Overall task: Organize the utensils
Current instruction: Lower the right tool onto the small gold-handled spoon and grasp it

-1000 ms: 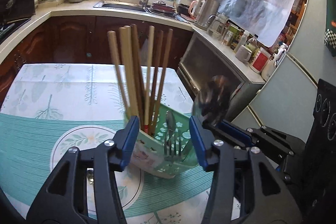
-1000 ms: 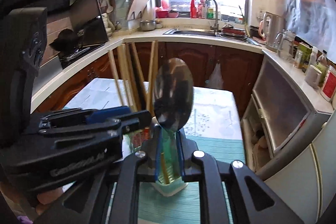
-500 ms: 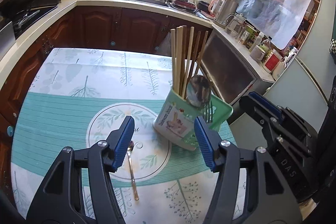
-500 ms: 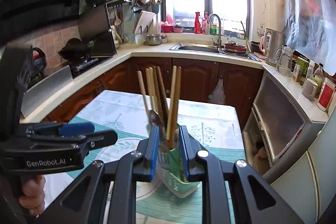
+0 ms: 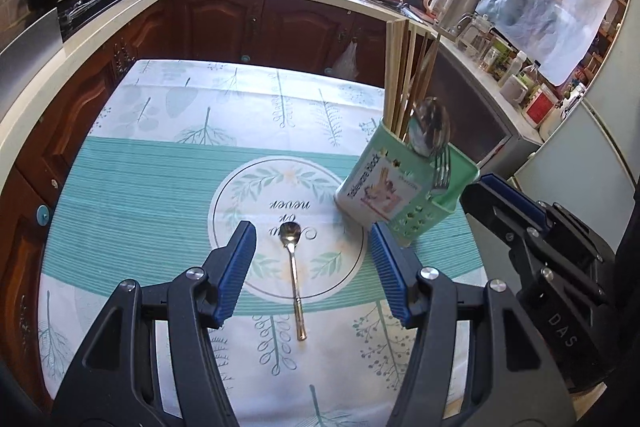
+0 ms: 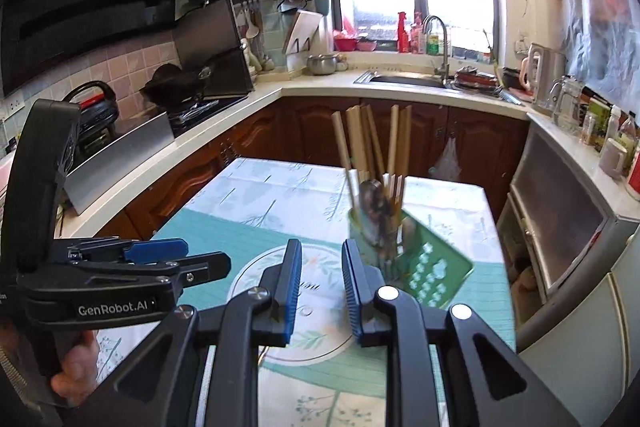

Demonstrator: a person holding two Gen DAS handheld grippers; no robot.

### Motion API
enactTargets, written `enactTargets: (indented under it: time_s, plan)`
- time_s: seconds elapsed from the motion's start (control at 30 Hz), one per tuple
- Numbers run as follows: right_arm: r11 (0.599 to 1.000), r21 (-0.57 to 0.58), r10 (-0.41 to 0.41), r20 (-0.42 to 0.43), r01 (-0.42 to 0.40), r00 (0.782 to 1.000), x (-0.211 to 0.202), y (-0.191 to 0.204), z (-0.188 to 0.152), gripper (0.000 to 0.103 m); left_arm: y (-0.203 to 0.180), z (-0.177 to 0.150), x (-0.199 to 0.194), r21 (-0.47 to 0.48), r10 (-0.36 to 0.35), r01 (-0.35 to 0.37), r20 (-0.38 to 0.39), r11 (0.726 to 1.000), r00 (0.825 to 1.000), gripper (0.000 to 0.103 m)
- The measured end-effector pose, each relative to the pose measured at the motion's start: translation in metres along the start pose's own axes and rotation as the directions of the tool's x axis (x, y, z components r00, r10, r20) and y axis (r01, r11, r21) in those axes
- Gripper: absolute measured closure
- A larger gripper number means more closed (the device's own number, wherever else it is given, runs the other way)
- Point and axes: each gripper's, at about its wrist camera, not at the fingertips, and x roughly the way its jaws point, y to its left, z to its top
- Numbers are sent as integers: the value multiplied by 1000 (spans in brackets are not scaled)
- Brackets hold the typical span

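a slim gold metal teaspoon (image 5: 293,279) is lying flat on the tablecloth, bowl pointing away. a green plastic utensil caddy (image 5: 404,187) is standing beside it, holding wooden chopsticks (image 5: 404,75), a steel spoon (image 5: 430,125) and fork (image 5: 440,167).

On the counter (image 5: 160,187) a small spoon (image 5: 293,279) lies before the left hand-held gripper (image 5: 312,267), handle toward the camera. The utensil holder (image 5: 392,191) stands to the spoon's right and behind it, with chopsticks (image 5: 404,75), a large spoon (image 5: 430,127) and a fork (image 5: 440,167) in it. The right hand-held gripper (image 6: 320,287) lies before the holder.
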Motion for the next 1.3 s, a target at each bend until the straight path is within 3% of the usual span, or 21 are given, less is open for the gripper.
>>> enactTargets:
  time_s: [0.83, 1.3]
  plan:
    - [999, 48, 33, -182, -24, 983, 47, 26, -26, 82, 55, -38, 41, -86, 118, -128, -121, 988, 986, 47]
    - [994, 104, 44, -305, -13, 951, 82, 20, -38, 82, 74, -50, 67, -100, 165, -186, -184, 978, 969, 47]
